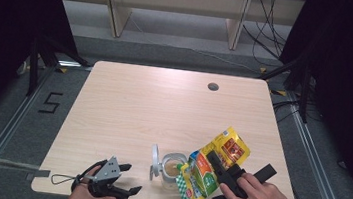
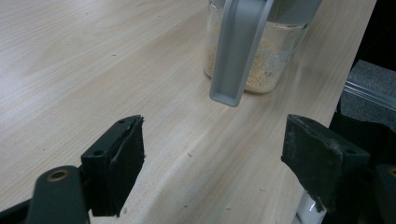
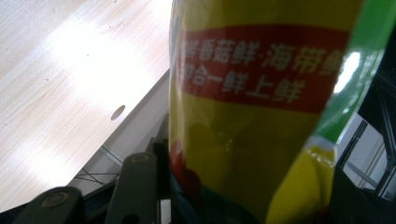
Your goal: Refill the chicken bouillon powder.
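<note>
— Where's the packet?

— My right tongs (image 1: 217, 168) pinch the yellow-green packet (image 1: 209, 168), tilted over the open glass jar (image 1: 172, 171) near the counter's (image 1: 138, 110) front edge.

— And your left?

— Left tongs (image 2: 212, 154) are spread, nothing between them, low over the counter, facing the jar's grey lid (image 2: 238, 51).

At five o'clock on my table, the yellow-green seasoning pouch (image 1: 209, 169) tilts mouth-down over the open glass jar (image 1: 172, 168), which is part-filled with pale granules, its lid swung aside.
</note>
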